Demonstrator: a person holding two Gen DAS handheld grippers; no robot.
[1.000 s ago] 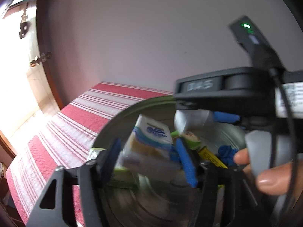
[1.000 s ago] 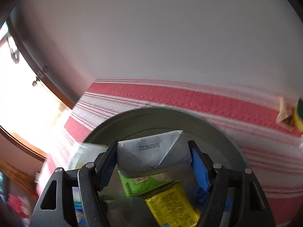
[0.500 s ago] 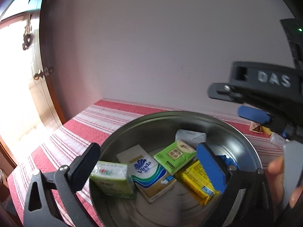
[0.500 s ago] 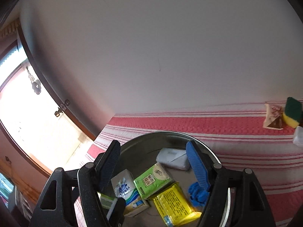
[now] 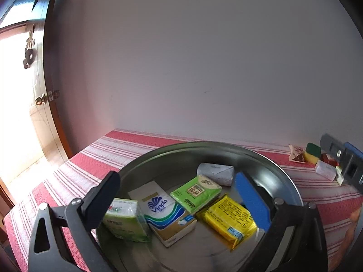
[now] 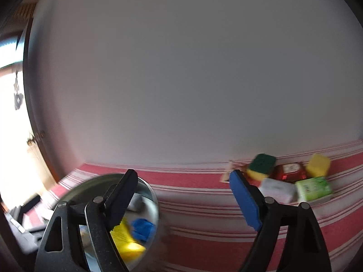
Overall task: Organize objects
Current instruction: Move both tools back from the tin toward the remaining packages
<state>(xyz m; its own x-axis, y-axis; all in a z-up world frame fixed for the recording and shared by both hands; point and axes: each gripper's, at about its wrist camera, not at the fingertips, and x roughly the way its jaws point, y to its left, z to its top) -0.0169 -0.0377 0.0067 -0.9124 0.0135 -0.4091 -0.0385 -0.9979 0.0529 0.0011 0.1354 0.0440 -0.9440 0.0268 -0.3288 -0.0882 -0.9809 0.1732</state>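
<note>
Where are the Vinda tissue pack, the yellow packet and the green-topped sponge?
Vinda tissue pack (image 5: 163, 213): left wrist view, on its printed top face, in the metal bowl.
Yellow packet (image 5: 229, 218): left wrist view, middle of its printed face.
Green-topped sponge (image 6: 263, 162): right wrist view, on its green scouring layer.

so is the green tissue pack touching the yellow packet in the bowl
Touching. In the left wrist view the green tissue pack overlaps the yellow packet along its near edge, with no gap between them.
</note>
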